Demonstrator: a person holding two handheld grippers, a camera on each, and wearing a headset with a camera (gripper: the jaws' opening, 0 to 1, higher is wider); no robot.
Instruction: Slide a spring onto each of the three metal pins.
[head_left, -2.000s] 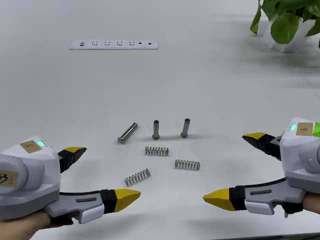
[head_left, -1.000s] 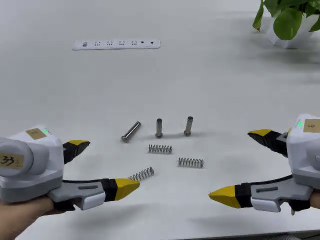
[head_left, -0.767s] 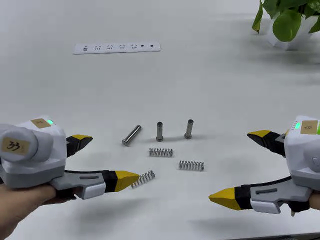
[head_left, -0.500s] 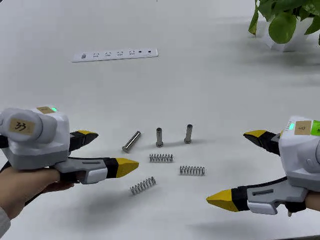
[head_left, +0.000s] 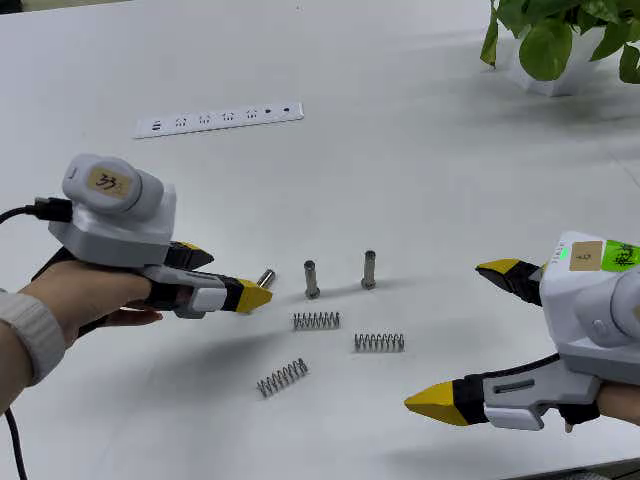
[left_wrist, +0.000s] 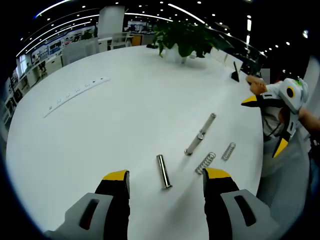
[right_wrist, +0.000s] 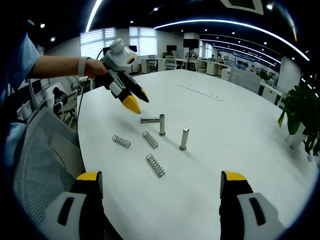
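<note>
Both grippers spread wide and empty over the bench; springs and pins lie apart.

In the head view, the right gripper (head_left: 447, 335) hovers at lower right. Three springs lie loose on the white bench (head_left: 420, 180) at lower centre: the near spring (head_left: 282, 377), the right spring (head_left: 379, 342) and the middle spring (head_left: 316, 320). At centre left, the left gripper (head_left: 238, 278) points at the lying pin (head_left: 266, 276). Just beyond the springs stand the left upright pin (head_left: 311, 279) and the right upright pin (head_left: 369, 269). A power strip (head_left: 220, 118) lies at upper left and a plant (head_left: 550, 40) sits at upper right.
</note>
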